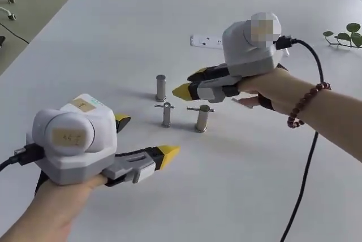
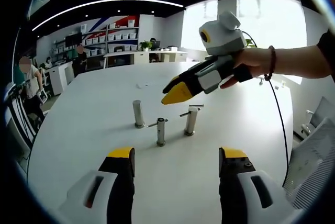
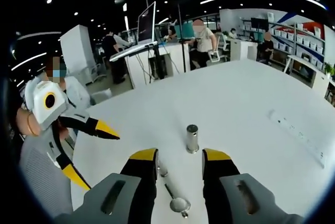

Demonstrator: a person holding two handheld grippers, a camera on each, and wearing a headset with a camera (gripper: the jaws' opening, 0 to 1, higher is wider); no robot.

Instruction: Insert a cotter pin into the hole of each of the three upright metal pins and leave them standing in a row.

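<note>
White table, viewed from above its front edge. Three upright metal pins near its middle, well in from every edge, grouped close but not in one straight line. Farthest back, bare pin. Nearer the front edge, middle pin with a cotter pin crosswise through its top. Just right of that, third pin, likewise crossed by a second cotter pin.

Above the table just behind the third pin, right gripper, held in the right hand reaching in from the right edge, yellow tips pointing left toward the bare pin. Jaws a little apart, gripping nothing. In the right gripper view, bare pin framed in the gap between them, untouched.

Near the front left corner, left gripper, held in the left hand, pointing right toward the pins and well short of them. Jaws wide apart, nothing between.

Toward the far edge, power strip lying flat behind the right gripper. At the right edge, a leafy sprig. Black cable running from the right gripper across the table toward the front edge.
</note>
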